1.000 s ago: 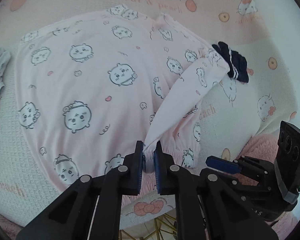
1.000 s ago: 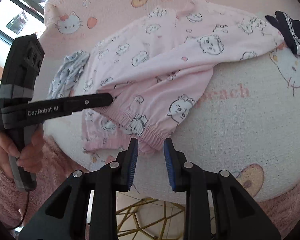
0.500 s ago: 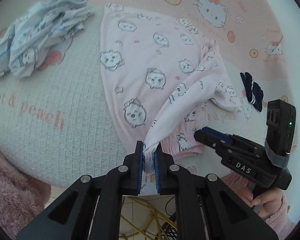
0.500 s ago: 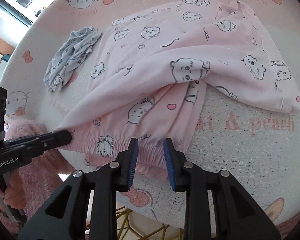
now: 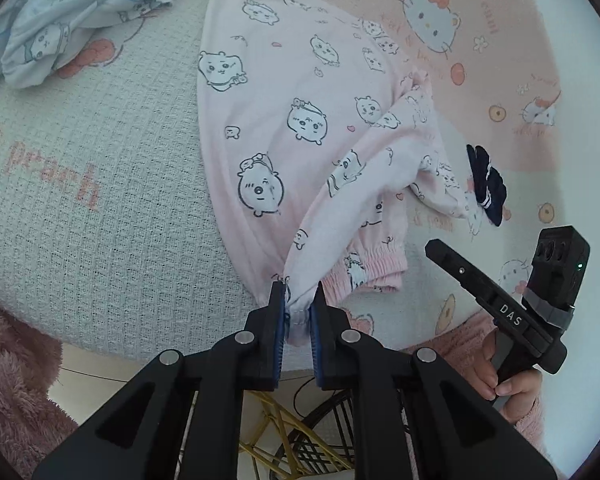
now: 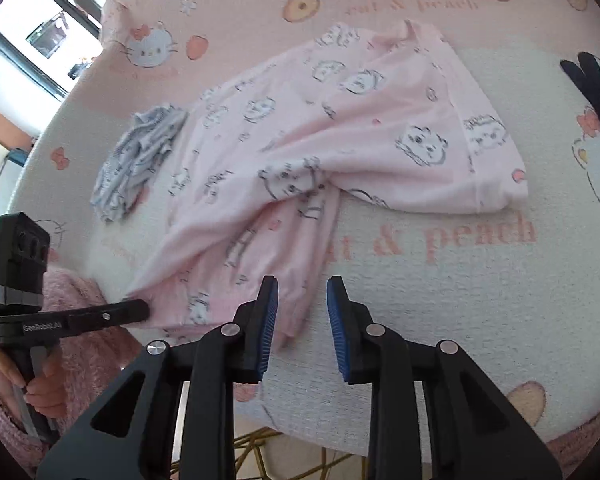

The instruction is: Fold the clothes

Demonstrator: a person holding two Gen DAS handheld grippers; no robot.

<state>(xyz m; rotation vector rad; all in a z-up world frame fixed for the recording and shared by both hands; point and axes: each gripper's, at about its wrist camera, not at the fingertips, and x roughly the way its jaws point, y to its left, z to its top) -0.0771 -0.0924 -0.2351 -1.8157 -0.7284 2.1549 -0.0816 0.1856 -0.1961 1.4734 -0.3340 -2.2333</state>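
Pink pajama pants with cartoon faces lie on the Hello Kitty blanket. My left gripper is shut on a cuff of the pink pants at the near edge, and the leg runs taut from it. The pants also show in the right wrist view. My right gripper is open and empty just above the elastic hem of the other leg. The left gripper's finger shows in the right wrist view, and the right gripper in the left wrist view.
A crumpled pale blue garment lies at the far left, also in the right wrist view. A dark navy glove lies right of the pants. A yellow and black wire frame stands below the bed edge.
My left gripper has pulled the pant cuff back toward the near edge, folding the leg over. My right gripper has shifted right and opened wider beside the hem.
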